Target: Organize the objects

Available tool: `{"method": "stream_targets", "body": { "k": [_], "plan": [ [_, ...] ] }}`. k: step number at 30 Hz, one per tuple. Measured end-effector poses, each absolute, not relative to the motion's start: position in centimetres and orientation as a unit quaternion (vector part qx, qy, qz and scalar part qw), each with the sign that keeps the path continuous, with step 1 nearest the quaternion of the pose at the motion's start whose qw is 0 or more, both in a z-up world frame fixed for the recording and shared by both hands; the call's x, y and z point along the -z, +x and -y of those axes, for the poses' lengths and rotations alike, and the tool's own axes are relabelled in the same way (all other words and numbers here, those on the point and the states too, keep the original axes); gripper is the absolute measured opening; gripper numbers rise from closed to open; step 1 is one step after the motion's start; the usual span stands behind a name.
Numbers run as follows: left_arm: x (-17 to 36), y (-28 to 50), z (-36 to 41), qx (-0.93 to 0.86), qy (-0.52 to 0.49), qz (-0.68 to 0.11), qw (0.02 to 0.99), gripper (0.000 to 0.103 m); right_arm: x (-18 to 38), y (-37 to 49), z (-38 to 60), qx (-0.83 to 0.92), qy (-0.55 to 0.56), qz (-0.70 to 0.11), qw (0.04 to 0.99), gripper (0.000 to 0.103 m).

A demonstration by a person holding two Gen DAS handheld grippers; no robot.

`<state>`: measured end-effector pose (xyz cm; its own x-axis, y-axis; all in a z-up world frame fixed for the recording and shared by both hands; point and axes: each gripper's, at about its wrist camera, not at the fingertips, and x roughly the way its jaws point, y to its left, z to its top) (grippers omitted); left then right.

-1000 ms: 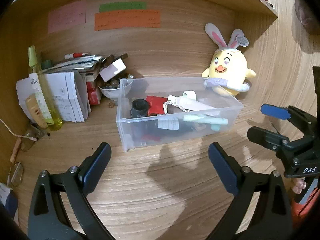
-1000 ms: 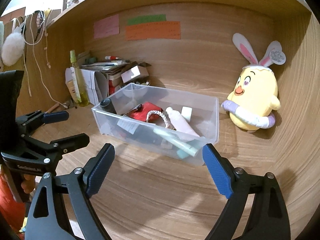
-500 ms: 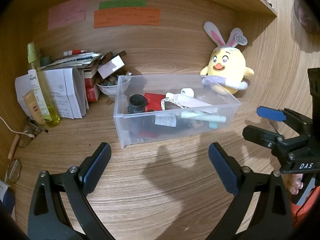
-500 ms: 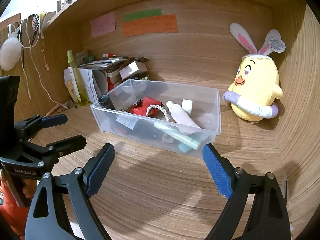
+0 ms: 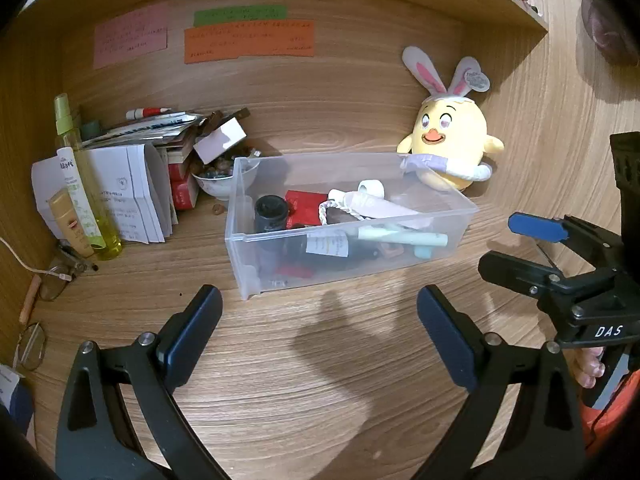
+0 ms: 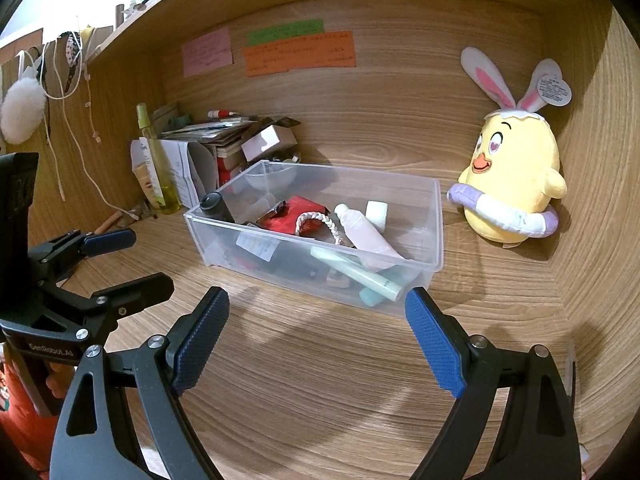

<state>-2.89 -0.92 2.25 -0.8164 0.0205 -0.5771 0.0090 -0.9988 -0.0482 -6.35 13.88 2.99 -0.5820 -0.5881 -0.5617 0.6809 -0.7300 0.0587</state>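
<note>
Over the bare wooden desk (image 5: 320,380) I am holding the left gripper (image 5: 320,320) with its jaws spread wide, gripping nothing, and the right gripper (image 6: 316,320) is hovering spread and empty too. Just beyond both, the clear plastic bin (image 6: 436,216) of small items is sitting beside a yellow chick plush (image 6: 516,184).

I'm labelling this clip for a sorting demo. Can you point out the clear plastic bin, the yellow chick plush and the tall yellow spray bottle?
clear plastic bin (image 5: 432,268), left wrist view, on its front wall.
yellow chick plush (image 6: 516,184), right wrist view, on its belly.
yellow spray bottle (image 5: 86,196), left wrist view, on its labelled body.
</note>
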Motion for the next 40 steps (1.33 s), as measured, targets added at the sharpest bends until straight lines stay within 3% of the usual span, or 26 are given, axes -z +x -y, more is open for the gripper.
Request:
{"method": "stream_targets", "body": {
  "k": [40],
  "plan": [
    [-2.36, -2.95, 0.71, -0.952, -0.303, 0.037, 0.022, 0.1, -2.89, -6.49, -13.67, 0.883, 0.287, -0.081, 0.362, 0.089]
  ]
}}
